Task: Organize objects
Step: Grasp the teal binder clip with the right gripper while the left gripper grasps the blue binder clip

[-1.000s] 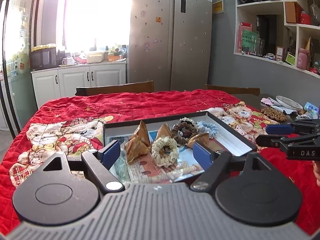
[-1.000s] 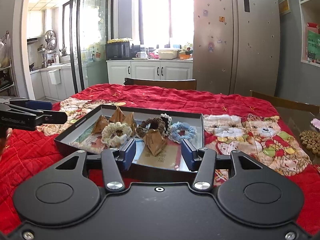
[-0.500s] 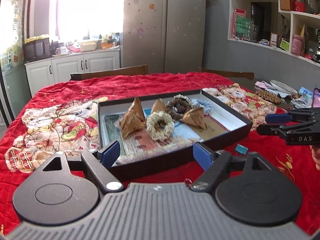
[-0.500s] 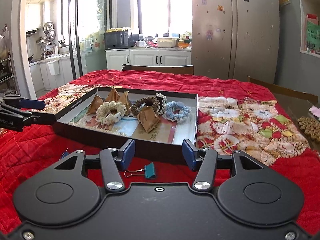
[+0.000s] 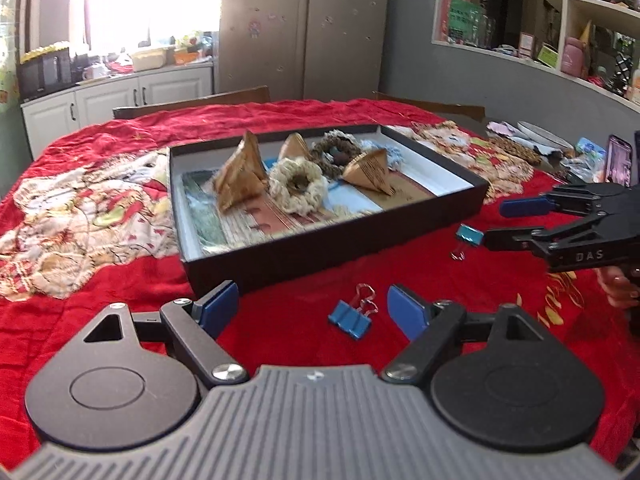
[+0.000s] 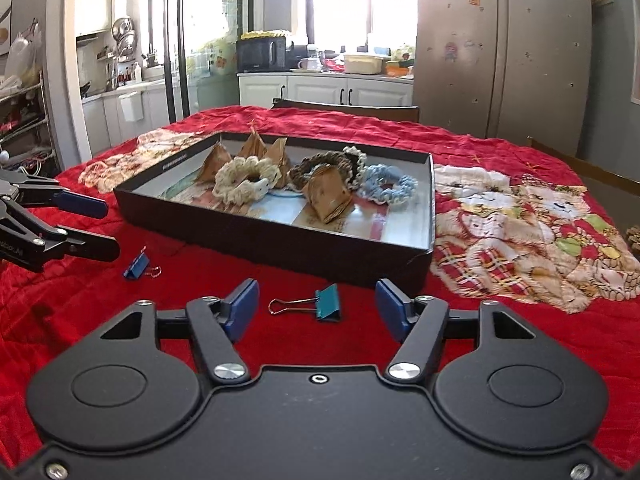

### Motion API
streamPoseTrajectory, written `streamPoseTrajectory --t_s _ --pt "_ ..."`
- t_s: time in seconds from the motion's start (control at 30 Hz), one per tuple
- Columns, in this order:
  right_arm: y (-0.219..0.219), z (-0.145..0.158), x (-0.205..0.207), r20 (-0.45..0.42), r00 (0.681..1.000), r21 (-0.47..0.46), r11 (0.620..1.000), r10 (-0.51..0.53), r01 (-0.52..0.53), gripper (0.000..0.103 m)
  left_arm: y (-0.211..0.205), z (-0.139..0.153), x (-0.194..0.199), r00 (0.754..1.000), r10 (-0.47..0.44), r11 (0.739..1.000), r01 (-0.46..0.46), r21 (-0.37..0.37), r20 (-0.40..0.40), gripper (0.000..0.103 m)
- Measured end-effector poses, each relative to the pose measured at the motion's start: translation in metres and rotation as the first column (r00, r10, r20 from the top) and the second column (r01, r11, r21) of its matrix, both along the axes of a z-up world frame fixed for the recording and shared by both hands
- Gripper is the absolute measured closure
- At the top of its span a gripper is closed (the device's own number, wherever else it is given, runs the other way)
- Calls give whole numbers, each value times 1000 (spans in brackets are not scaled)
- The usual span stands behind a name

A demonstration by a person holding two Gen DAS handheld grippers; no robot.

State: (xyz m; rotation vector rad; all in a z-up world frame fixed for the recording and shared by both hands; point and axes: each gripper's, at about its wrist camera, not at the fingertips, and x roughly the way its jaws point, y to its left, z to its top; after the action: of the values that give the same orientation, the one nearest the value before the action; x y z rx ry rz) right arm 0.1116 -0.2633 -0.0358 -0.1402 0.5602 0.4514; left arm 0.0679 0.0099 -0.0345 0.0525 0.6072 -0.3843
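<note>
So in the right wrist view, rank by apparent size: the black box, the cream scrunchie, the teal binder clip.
1. Black shallow cardboard box
2. Cream crocheted scrunchie
3. Teal metal binder clip, though it lies nearer the camera

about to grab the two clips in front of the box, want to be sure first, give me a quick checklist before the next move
1. Left tongs open: ok, nothing between the pads.
2. Right tongs open: ok, jaws have just been opening, wide and not gripping.
3. Blue binder clip lined up with the left tongs: ok, it lies on the red cloth between the pads, nearer one of them.
4. Teal binder clip lined up with the right tongs: ok, between the pads, wire handles pointing to the picture's left.
5. Clips free of the black box: ok, both lie apart from its front wall.
6. Tongs clear of each other: ok, apart in both views.
</note>
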Motion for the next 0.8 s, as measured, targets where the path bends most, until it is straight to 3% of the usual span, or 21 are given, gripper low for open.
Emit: streamPoseTrajectory --t_s 0.3,0.5,0.73,0.8 --pt "15 -16 6 -25 1000 -40 999 -5 4 39 -8 -13 0 999 -45 998 45 34 6 16" --pt "19 -19 11 -34 999 -60 998 -33 31 40 -11 -24 7 997 -69 996 71 49 -26 35" --pt "23 -22 16 -48 998 -81 996 -41 37 45 -11 -26 9 997 -77 996 78 41 -21 41" --pt "24 -23 17 -49 998 -84 996 -39 35 48 -12 -26 9 997 -79 996 80 43 -19 47"
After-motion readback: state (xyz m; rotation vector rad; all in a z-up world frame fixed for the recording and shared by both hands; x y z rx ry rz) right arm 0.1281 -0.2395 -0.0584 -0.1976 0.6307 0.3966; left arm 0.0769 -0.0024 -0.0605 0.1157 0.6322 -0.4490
